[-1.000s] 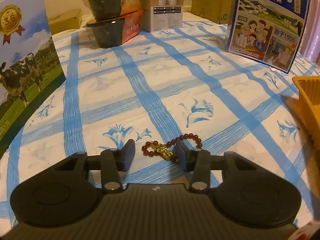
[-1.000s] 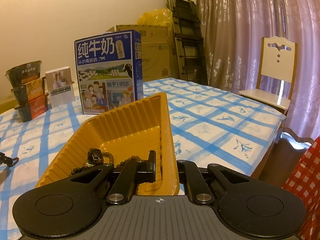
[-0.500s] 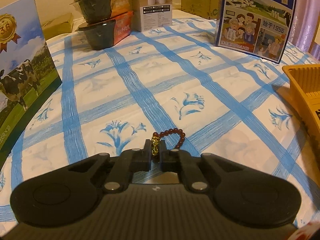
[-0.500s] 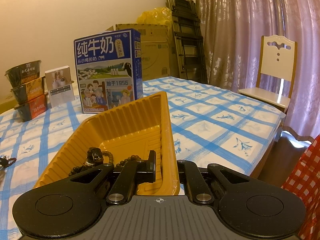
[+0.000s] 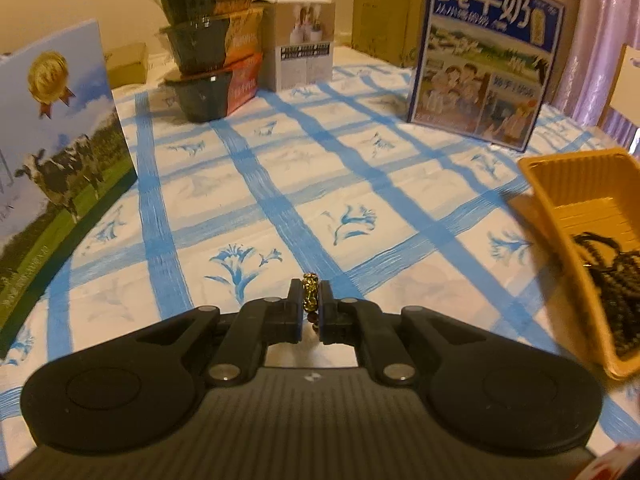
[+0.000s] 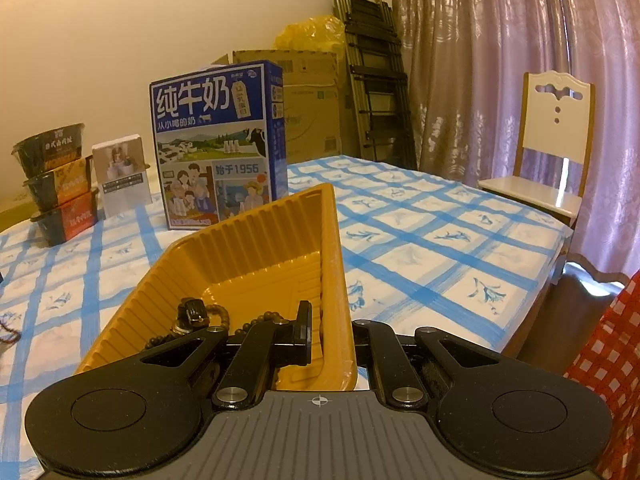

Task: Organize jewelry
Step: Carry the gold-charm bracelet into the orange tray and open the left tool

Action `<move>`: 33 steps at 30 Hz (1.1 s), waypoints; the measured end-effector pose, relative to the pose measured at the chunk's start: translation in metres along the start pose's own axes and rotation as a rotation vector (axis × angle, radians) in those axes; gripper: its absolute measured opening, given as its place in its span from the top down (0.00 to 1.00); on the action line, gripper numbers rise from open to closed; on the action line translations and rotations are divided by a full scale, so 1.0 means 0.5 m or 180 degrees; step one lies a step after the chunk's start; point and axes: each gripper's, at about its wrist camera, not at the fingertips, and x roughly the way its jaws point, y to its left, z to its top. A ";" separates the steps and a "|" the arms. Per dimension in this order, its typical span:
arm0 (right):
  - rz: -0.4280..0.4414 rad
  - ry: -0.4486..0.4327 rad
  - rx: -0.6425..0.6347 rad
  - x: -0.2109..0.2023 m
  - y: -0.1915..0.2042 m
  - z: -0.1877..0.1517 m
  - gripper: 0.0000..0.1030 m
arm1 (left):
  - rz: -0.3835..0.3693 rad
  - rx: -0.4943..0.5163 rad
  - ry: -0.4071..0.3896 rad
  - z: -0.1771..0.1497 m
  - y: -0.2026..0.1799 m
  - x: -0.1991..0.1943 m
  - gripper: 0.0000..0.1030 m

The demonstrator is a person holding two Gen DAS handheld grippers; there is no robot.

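Yellow tray (image 6: 256, 248) holds one dark bead strand (image 5: 616, 300).

a plain cream wall (image 6: 120, 40) backs the table's blue-checked cloth (image 6: 420, 248), with mauve patterned curtains (image 6: 500, 60), a folded ladder (image 6: 372, 80), stacked cardboard boxes (image 6: 312, 100) and a white-backed wooden chair (image 6: 556, 140) in warm dim light.
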 end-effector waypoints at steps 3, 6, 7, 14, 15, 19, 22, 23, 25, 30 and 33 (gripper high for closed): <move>0.0009 0.0006 0.0030 -0.002 0.001 0.004 0.91 | -0.0054 0.0014 -0.0073 0.002 -0.007 -0.042 0.94; 0.0011 0.0000 0.0028 -0.003 0.002 0.006 0.92 | -0.0125 0.0040 -0.0132 0.004 -0.018 -0.081 0.94; 0.0015 -0.0004 0.0033 -0.004 0.002 0.007 0.92 | -0.0149 0.0052 -0.0156 0.005 -0.023 -0.094 0.94; 0.0037 -0.0022 0.0057 -0.007 0.006 0.013 0.91 | -0.0423 0.0124 -0.0295 0.020 -0.072 -0.174 0.94; 0.0040 -0.0027 0.0058 -0.008 0.007 0.014 0.91 | -0.0472 0.0135 -0.0319 0.023 -0.081 -0.182 0.94; 0.0060 -0.0041 0.0083 -0.011 0.009 0.018 0.92 | -0.0702 0.0177 -0.0386 0.032 -0.122 -0.214 0.94; 0.0074 -0.0052 0.0093 -0.013 0.009 0.018 0.91 | -0.0862 0.0242 -0.0417 0.039 -0.155 -0.228 0.94; 0.0077 -0.0055 0.0097 -0.014 0.008 0.018 0.91 | -0.0905 0.0256 -0.0431 0.040 -0.165 -0.232 0.94; 0.0081 -0.0057 0.0104 -0.014 0.007 0.018 0.91 | -0.1019 0.0296 -0.0449 0.045 -0.187 -0.238 0.94; 0.0086 -0.0054 0.0124 -0.015 0.006 0.019 0.91 | -0.1231 0.0380 -0.0469 0.056 -0.238 -0.241 0.94; 0.0088 -0.0056 0.0135 -0.016 0.007 0.019 0.91 | -0.1351 0.0400 -0.0447 0.062 -0.271 -0.236 0.94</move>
